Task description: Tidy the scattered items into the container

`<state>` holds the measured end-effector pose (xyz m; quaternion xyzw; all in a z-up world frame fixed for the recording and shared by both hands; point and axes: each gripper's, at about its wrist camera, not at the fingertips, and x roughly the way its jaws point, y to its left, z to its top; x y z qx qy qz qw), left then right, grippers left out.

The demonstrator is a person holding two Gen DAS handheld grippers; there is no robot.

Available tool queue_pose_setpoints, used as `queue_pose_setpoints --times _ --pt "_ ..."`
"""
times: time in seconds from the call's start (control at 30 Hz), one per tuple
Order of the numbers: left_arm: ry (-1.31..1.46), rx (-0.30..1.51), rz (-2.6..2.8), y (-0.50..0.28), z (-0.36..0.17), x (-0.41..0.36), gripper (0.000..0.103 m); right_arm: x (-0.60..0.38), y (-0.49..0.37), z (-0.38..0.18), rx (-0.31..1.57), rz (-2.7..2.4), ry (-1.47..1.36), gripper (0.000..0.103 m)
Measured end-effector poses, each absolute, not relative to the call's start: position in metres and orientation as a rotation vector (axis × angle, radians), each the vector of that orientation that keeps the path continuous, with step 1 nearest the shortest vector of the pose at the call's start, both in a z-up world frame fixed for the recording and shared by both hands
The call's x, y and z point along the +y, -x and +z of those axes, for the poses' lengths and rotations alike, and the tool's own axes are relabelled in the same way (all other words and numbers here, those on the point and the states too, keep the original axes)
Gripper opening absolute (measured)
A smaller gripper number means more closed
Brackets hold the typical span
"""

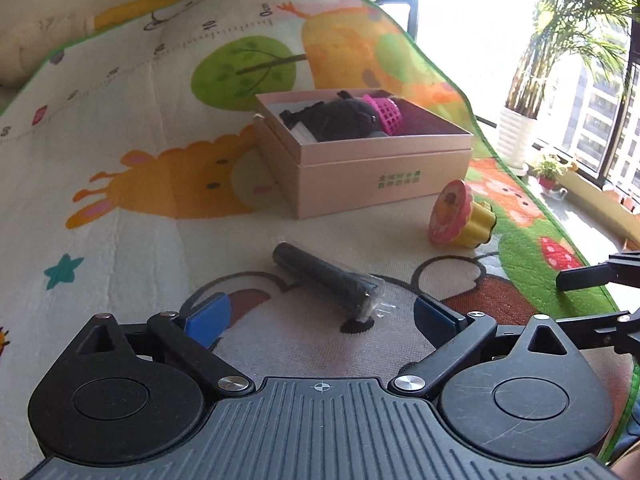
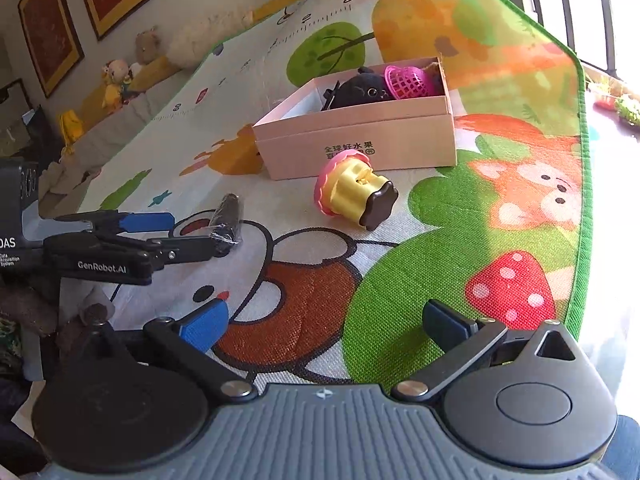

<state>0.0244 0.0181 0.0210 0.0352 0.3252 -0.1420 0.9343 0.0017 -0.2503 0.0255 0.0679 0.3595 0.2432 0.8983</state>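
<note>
My left hand-held gripper (image 1: pixel 320 316) is released, its blue pads wide apart, and the black wrapped cylinder (image 1: pixel 326 278) lies on the play mat (image 1: pixel 140 208) just ahead, between the fingers but untouched. My right hand-held gripper (image 2: pixel 326 326) is also spread open, with only mat between its pads. Further out a yellow and pink cupcake toy (image 2: pixel 352 188) lies tipped on its side, just in front of the pink cardboard box (image 2: pixel 360 136). Inside the box sit a black plush toy (image 2: pixel 362 90) and a pink mesh basket (image 2: pixel 408 80).
</note>
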Motion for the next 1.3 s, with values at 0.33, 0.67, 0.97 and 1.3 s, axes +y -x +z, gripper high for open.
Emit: queue_pose_setpoints --times 0.33,0.67,0.97,1.3 --pt "-0.009 0.609 -0.302 -0.015 0.014 0.022 0.102 -0.189 -0.044 0.061 0.487 0.465 0.256 0.082" --pt "0.093 0.618 -0.297 -0.021 0.011 0.037 0.103 -0.176 -0.057 0.036 0.549 0.434 0.375 0.051" --pt "0.109 0.619 -0.29 -0.021 0.011 0.038 0.103 -0.251 -0.032 0.033 0.578 0.48 -0.094 0.051" --pt "0.103 0.64 -0.275 -0.022 0.01 0.036 0.103 -0.27 0.002 0.029 0.563 0.461 -0.132 0.064"
